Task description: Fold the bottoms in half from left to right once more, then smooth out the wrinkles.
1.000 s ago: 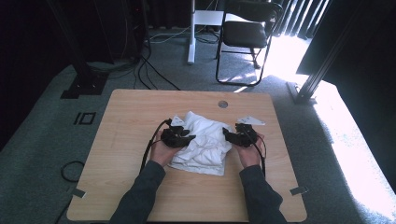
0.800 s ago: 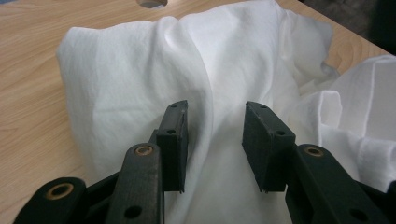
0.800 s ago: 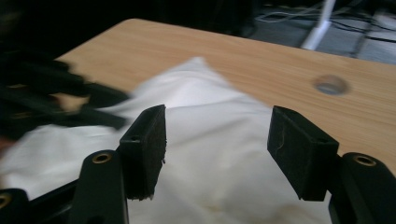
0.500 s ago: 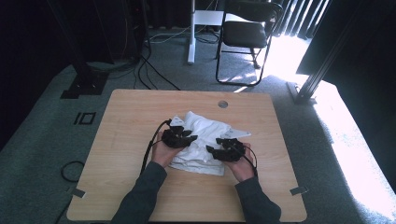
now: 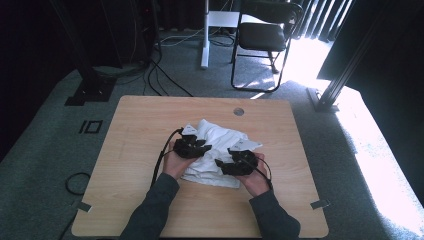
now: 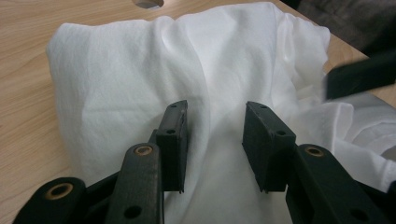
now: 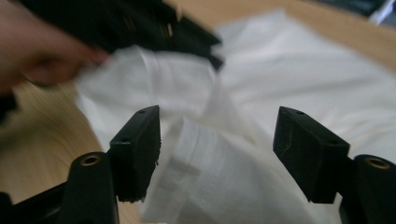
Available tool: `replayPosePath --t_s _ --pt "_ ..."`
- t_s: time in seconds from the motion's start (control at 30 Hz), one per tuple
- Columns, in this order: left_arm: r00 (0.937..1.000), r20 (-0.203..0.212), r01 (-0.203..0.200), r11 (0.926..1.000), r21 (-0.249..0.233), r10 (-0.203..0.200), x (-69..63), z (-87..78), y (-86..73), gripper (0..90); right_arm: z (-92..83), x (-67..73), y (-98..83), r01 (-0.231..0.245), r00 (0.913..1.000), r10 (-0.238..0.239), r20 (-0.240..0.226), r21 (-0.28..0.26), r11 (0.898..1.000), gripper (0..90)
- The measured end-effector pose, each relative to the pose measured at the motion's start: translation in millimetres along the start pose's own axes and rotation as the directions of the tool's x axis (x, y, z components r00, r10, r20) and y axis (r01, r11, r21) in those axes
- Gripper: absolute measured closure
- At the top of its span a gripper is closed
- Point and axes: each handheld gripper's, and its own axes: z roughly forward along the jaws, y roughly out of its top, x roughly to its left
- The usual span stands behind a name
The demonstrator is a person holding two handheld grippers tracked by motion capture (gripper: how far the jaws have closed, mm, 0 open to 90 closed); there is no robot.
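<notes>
Now, cloth: a white cloth [image 5: 215,152] of thin, soft woven fabric, crumpled into rounded folds and creases, lies on the middle of the tabletop, a little nearer the far edge than the near one.
Cloth shape: a loose heap with one hemmed, flatter layer at its near side and a puffed, pillow-like bulge toward the far edge.
Tabletop: the tabletop [image 5: 140,120] is pale wood with a fine straight grain, smooth and matte, with rounded corners and a small round hole near the middle of its far edge.
Left gripper: my left gripper [image 6: 215,140] rests at the cloth's left side; its black, blocky jaws with flat ribbed pads stand apart, a raised fold of cloth running between them, the pads not pressing on it.
Right gripper: my right gripper [image 7: 217,154] sits at the cloth's near right part, pointing across toward my left hand [image 7: 32,51]; its jaws have just been opening and stand wide apart over a hemmed fold, which lies between them without being pinched.
Gripper build: hard black plastic arms with brass-coloured rivets at the joints.
Floor: grey, short-piled carpet [image 5: 50,210] surrounds the table.
</notes>
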Motion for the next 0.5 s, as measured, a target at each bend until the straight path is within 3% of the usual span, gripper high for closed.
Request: replayPosePath --t_s 0.1,0.17,0.27,0.4,0.5 --pt "1.0000 0.004 -0.005 1.0000 0.001 0.005 0.6 -0.4 -0.1 61.9 7.8 -4.1 -9.6 -0.017 0.9999 0.017 -0.001 0.033 0.999 52.8" --pt "1.0000 0.004 -0.004 1.0000 0.001 0.004 0.9 -0.1 -0.6 61.7 4.0 -5.5 -13.8 -0.019 0.9998 0.019 -0.006 0.022 1.000 69.7" --pt "1.0000 0.007 -0.001 1.0000 0.000 0.001 1.4 -0.4 -1.2 61.6 -9.9 -5.9 -16.8 -0.009 0.9998 0.009 0.018 -0.013 1.000 84.1" --pt "0.9999 0.013 0.011 0.9999 -0.006 -0.011 3.0 -2.6 -2.4 60.9 -41.8 -9.8 -26.5 -0.001 0.9993 0.004 0.037 -0.086 0.996 87.8" --pt "0.9994 0.026 0.021 0.9997 -0.011 -0.021 3.3 -3.7 -2.4 60.2 -59.6 -15.0 -38.0 -0.019 0.9992 0.023 0.033 -0.102 0.995 86.2"
